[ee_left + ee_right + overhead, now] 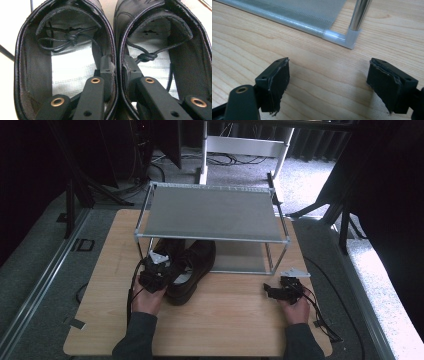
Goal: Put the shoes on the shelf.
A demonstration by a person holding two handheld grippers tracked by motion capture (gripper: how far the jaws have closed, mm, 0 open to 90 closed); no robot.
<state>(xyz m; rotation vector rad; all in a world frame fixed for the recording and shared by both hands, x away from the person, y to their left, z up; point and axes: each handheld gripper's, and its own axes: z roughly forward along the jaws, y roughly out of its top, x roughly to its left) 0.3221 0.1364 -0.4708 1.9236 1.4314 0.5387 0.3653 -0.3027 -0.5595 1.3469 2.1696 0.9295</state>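
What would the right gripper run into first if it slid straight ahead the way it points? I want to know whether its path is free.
Probably the shoe rack's lower corner: the right gripper stands open over bare table, with the white corner joint and chrome post just ahead.

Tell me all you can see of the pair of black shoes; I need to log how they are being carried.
The pair of black shoes looks like dark, slightly glossy leather, with pale striped insoles and thin black laces knotted and tucked inside each opening. They sit side by side, soles on the wooden table, toes pointing under the two-tier rack at its front left. The left gripper reaches in from the heel end, one jaw inside each shoe, pinching the two touching inner walls together.
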